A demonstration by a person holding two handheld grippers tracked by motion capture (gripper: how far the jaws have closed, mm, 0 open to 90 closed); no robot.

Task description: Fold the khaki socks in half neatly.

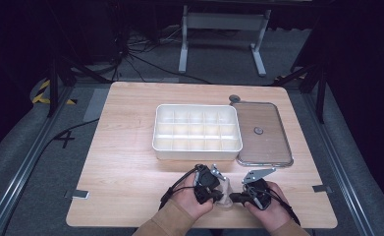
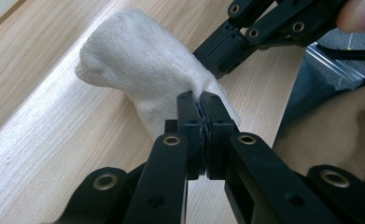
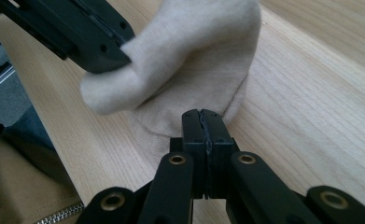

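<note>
Here both grippers' fingers [image 2: 189, 112] pinch the sock [image 2: 138, 70], its far end hidden

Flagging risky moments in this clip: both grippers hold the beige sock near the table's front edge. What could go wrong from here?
1. Both the left gripper and the right gripper pinch only a thin edge of the sock; a pull could slip the fabric from the fingers.
2. The sock sits close to the table's front edge; if dropped, it might fall off.
3. The two grippers work close together and could collide.
</note>
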